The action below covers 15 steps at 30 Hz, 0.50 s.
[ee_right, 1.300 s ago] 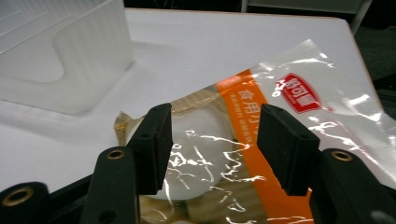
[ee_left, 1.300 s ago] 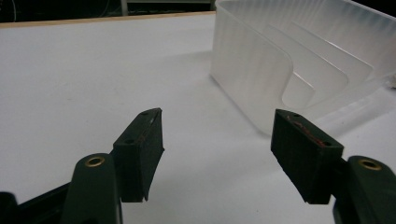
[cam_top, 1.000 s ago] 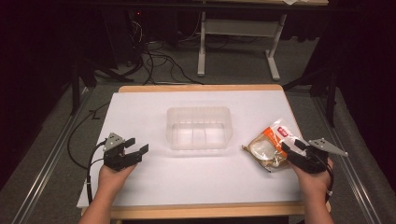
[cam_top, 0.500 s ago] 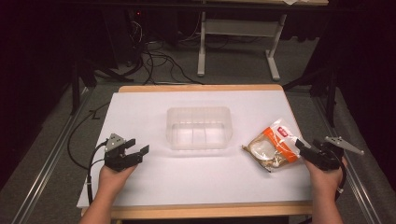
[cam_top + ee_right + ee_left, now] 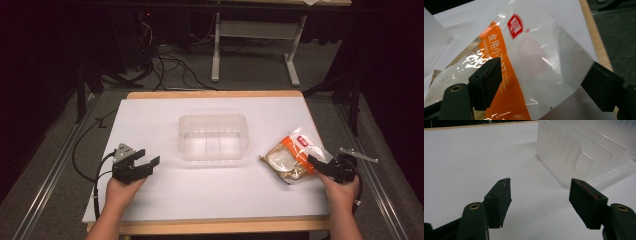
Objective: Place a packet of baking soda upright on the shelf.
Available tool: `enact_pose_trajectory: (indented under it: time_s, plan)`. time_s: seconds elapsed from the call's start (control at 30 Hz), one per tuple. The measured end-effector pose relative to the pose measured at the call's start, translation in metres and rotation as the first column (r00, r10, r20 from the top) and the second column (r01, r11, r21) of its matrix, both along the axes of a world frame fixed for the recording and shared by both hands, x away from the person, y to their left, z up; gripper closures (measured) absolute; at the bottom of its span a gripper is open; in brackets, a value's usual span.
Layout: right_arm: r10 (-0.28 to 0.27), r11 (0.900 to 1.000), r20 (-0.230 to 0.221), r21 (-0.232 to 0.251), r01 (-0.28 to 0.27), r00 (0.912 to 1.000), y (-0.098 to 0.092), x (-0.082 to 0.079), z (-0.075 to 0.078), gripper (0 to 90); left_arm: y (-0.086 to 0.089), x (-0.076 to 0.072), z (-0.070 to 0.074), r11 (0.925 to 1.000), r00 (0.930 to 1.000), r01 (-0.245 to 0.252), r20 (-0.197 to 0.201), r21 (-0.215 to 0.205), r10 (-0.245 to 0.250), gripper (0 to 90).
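A: Item one, far left: left hand-held gripper (image 5: 148,163), in a hand low on the white worktop (image 5: 150,125). State?

B: Jaws spread wide, nothing between them. Aimed toward the near left corner of the container, well apart from it. Idle, by the look of it.

A: Item two, centre: clear plastic container (image 5: 214,137).

B: Open-topped, upright, ribbed inside with low dividers. Nothing visible within. Seen up close from the left gripper view (image 5: 564,152), translucent wall and notched partitions.

A: Item three, right of centre: snack packet (image 5: 292,156).

B: Clear film with an orange band and a red logo, pale round contents at the lower left end. Lying flat on the worktop, right of the container, not touching it.

A: Item four, far right: right hand-held gripper (image 5: 320,163).

B: Jaws spread, straddling the packet's near right edge (image 5: 541,62); film between them, not yet pinched.

A: Step in hand?

B: Likely the grasp of the packet. Next move, as judged: close on the flat sealed edge, lift without crushing the contents, possibly carry left to the container.
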State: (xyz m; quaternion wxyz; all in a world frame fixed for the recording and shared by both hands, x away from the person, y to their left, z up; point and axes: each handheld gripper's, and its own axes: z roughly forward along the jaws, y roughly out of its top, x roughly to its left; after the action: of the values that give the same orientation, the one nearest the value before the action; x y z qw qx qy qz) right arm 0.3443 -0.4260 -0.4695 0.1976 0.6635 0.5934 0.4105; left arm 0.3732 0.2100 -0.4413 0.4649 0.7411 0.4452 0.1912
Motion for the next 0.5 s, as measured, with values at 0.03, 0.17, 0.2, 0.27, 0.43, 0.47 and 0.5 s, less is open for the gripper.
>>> enact_pose_trajectory:
  time_s: [0.03, 0.17, 0.2, 0.27, 0.43, 0.47, 0.5]
  plan:
    - [0.023, 1.0, -0.003, 0.016, -0.023, 0.9997, 0.002, 0.001, -0.001, 25.3, 0.0, 0.0, 0.0, 1.0, 1.0, -0.001, 0.0, -0.001, 0.001, 34.5]
    - [0.064, 0.998, 0.02, 0.02, -0.065, 0.9977, 0.006, 0.0, -0.001, 32.9, 0.001, 0.0, 0.0, 1.0, 1.0, -0.001, 0.001, -0.002, 0.001, 34.5]
    - [0.064, 0.998, 0.02, 0.02, -0.065, 0.9977, 0.006, 0.0, -0.001, 32.9, 0.001, 0.0, 0.0, 1.0, 1.0, -0.002, 0.002, -0.003, 0.002, 34.5]
    - [0.087, 0.996, 0.058, 0.022, -0.088, 0.9946, 0.009, -0.003, 0.003, 38.2, 0.002, 0.0, 0.001, 1.0, 1.0, -0.006, 0.005, -0.006, 0.006, 34.5]
    - [0.11, 0.993, 0.104, 0.021, -0.113, 0.9885, 0.011, -0.009, 0.01, 48.1, 0.002, 0.0, 0.001, 1.0, 0.9999, -0.008, 0.008, -0.005, 0.008, 34.6]
    - [0.115, 0.993, 0.114, 0.018, -0.118, 0.9868, 0.011, -0.01, 0.011, 51.8, 0.002, 0.0, 0.002, 1.0, 0.9999, -0.007, 0.008, -0.005, 0.008, 34.6]
    - [0.119, 0.992, 0.118, 0.021, -0.122, 0.9859, 0.012, -0.012, 0.013, 55.7, 0.002, 0.0, 0.002, 1.0, 0.9999, -0.008, 0.009, -0.006, 0.008, 34.6]
